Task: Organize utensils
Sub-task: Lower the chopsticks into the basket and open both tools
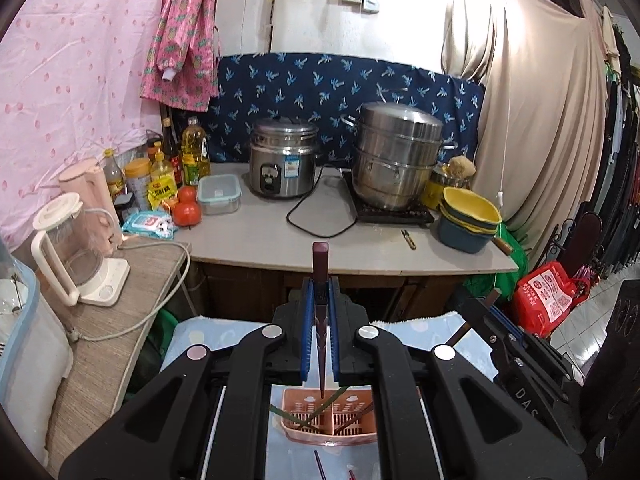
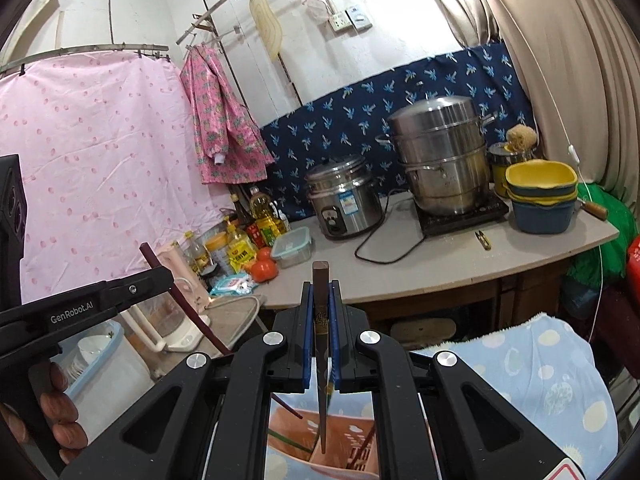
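Note:
My left gripper (image 1: 320, 300) is shut on a dark red-brown chopstick (image 1: 321, 264), held upright with its tip over the pink slotted utensil basket (image 1: 292, 426). The basket holds several chopsticks, some green. My right gripper (image 2: 321, 304) is shut on a dark brown chopstick (image 2: 320, 280), its tip pointing down into the same basket (image 2: 352, 432). The left gripper also shows in the right wrist view (image 2: 160, 276) with its chopstick (image 2: 188, 308) slanting down. The right gripper body appears at the right of the left wrist view (image 1: 508, 332).
The basket sits on a light blue spotted cloth (image 1: 224, 336). More chopsticks (image 1: 320, 466) lie on the cloth below it. Beyond stands a counter (image 1: 280, 240) with a rice cooker (image 1: 282, 160), a steamer pot (image 1: 396, 156), stacked bowls (image 1: 468, 216), bottles and tomatoes. A kettle (image 1: 76, 252) stands left.

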`<state>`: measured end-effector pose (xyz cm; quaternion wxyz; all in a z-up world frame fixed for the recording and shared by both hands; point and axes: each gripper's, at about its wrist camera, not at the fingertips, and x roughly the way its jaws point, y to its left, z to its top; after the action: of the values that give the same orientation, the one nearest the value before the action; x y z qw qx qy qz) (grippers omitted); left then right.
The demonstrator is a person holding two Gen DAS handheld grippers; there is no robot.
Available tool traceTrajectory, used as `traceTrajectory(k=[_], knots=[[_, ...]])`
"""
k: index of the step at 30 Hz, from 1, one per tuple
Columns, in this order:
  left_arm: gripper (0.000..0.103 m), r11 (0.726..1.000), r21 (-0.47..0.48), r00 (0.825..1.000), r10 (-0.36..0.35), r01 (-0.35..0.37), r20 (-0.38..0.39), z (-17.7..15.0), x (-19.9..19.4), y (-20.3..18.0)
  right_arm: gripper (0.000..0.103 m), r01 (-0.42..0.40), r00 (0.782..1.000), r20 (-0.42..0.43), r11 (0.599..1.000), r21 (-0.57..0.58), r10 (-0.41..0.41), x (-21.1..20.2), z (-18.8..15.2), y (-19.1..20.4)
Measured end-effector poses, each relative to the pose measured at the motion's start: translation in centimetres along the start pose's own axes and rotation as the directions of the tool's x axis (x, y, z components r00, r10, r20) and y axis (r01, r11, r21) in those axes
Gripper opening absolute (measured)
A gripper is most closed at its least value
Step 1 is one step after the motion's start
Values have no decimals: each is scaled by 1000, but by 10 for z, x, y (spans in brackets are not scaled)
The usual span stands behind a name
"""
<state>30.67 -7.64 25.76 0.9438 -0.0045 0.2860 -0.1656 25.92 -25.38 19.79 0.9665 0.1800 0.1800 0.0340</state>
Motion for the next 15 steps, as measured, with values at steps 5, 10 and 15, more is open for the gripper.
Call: traceTrajectory(k=[5,10,15], knots=[[7,1000,-17,999,3,-4,-49,-19,20,9,7,23,999,-45,1000,13,-22,10,-21,-15],[7,1000,-18,996,22,-23,-85,-38,31,14,7,54,996,-70,998,14,-52,15,-36,-26],[7,999,-9,990,46,-47,-132,-60,44,16,7,75,990,-120,997,24,-72,21,-57,-34]])
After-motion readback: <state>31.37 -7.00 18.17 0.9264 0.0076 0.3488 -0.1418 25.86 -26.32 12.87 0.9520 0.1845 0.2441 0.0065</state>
